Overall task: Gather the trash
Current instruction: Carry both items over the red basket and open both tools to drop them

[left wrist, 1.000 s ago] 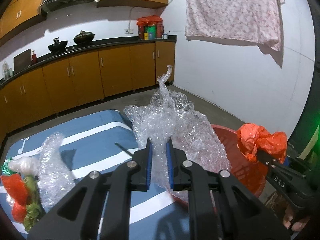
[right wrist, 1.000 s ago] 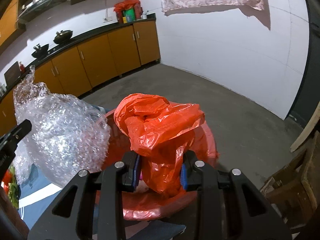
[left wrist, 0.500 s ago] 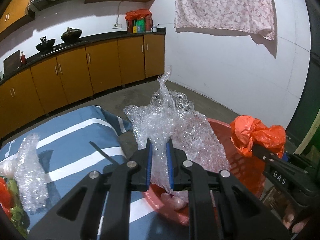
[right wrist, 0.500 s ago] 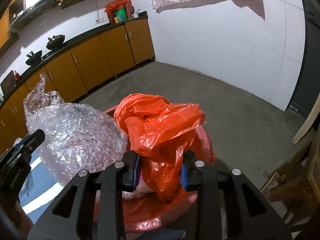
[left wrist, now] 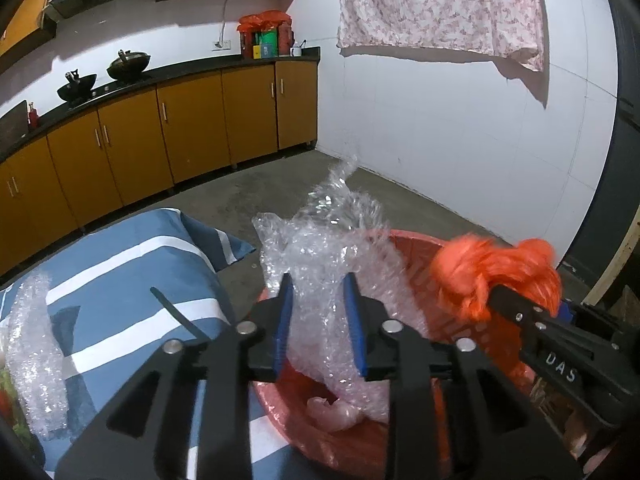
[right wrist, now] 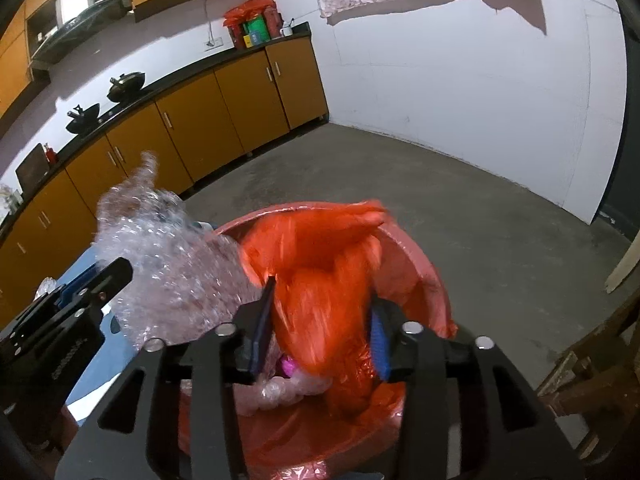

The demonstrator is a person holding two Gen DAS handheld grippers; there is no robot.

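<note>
My left gripper (left wrist: 319,320) has opened, and the clear bubble wrap (left wrist: 328,264) sits loose between its blue pads, sagging into the red bin (left wrist: 404,244). My right gripper (right wrist: 320,320) has also opened; the orange plastic bag (right wrist: 320,280) is blurred between its spread pads, dropping into the red bin (right wrist: 424,280). The bubble wrap also shows in the right wrist view (right wrist: 168,256), with the left gripper's finger (right wrist: 104,280) beside it. The orange bag (left wrist: 492,272) shows at the right in the left wrist view. Pink and clear scraps lie at the bin's bottom.
A blue striped cloth (left wrist: 120,280) covers the table left of the bin, with another bubble wrap piece (left wrist: 32,352) on it. Brown cabinets (left wrist: 192,128) line the far wall. A wooden frame (right wrist: 592,368) stands at the right.
Both grippers moved over the bin and opened. The bubble wrap and the orange bag have come loose and are sinking into the bin.
</note>
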